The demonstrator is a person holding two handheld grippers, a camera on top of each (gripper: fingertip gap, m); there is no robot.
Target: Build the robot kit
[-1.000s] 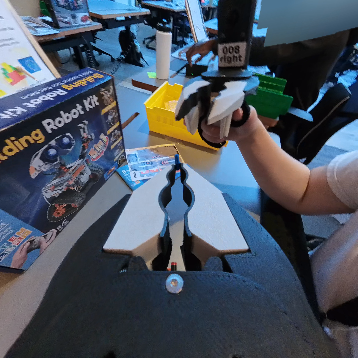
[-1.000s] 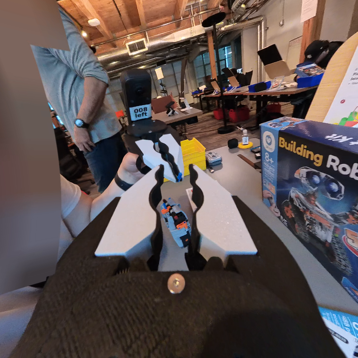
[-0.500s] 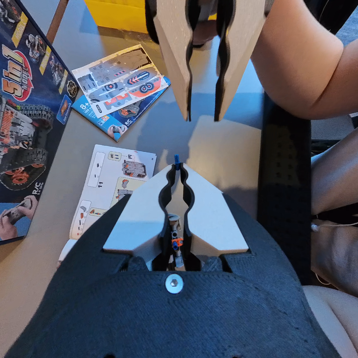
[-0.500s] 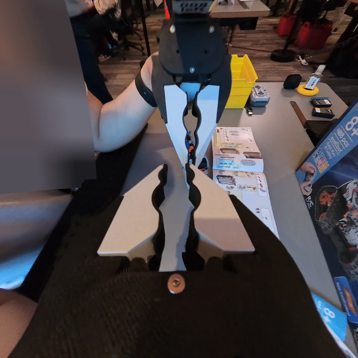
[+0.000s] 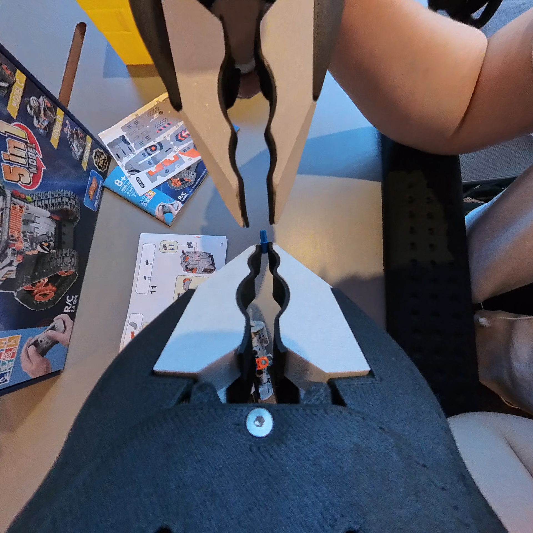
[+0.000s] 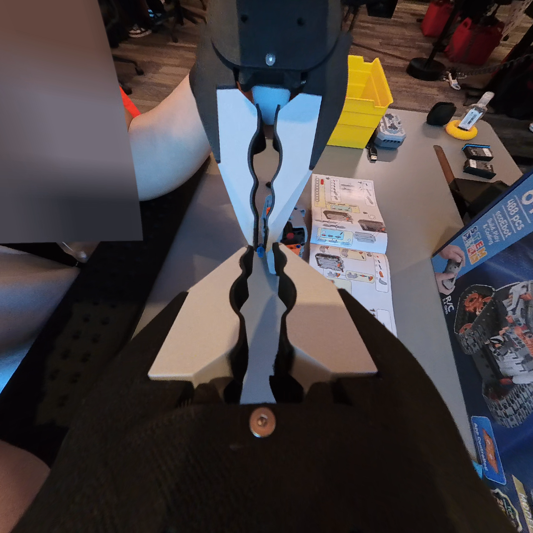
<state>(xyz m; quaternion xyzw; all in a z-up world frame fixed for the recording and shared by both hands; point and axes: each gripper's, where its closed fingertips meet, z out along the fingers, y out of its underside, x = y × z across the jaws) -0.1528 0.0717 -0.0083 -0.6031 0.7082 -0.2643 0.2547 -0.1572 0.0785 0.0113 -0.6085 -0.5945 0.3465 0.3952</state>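
Left gripper (image 5: pixel 263 247): jaws closed on a small blue pin (image 5: pixel 263 238), pinched at the very tips. The pin's free end sticks out past the tips, its long axis running along the jaw line, pointing straight ahead.

Right gripper (image 6: pixel 261 251): jaws slightly parted, nothing between them. In the left wrist view it comes in from the opposite side (image 5: pixel 257 223), tips aimed back at the left tips, so the 2 grippers stand nose to nose.

Key relation: the blue pin (image 6: pixel 259 250) lies in the short gap between the 2 sets of tips, just off the right jaws' opening and roughly in line with it. In the left wrist view its free end sits nearer the right gripper's right-hand tip than the middle of the gap. Touching or just apart: cannot tell.

Behind the left tips, deeper in the jaw slot, a grey and orange brick assembly (image 5: pixel 261 357) shows through. It appears to lie on the desk below the jaws, not held. In the right wrist view part of it shows beside the left gripper's finger (image 6: pixel 294 233).

Around the jaws:
- Grey desk (image 5: pixel 326 207) below both grippers.
- Open instruction booklet (image 6: pixel 350 230), to the right of the right jaws.
- Robot kit box (image 5: pixel 37 202), far left of the left jaws.
- Sticker sheet on a blue leaflet (image 5: pixel 155 153), ahead-left of the left jaws.
- Yellow bin (image 6: pixel 363 106), beyond the left gripper.
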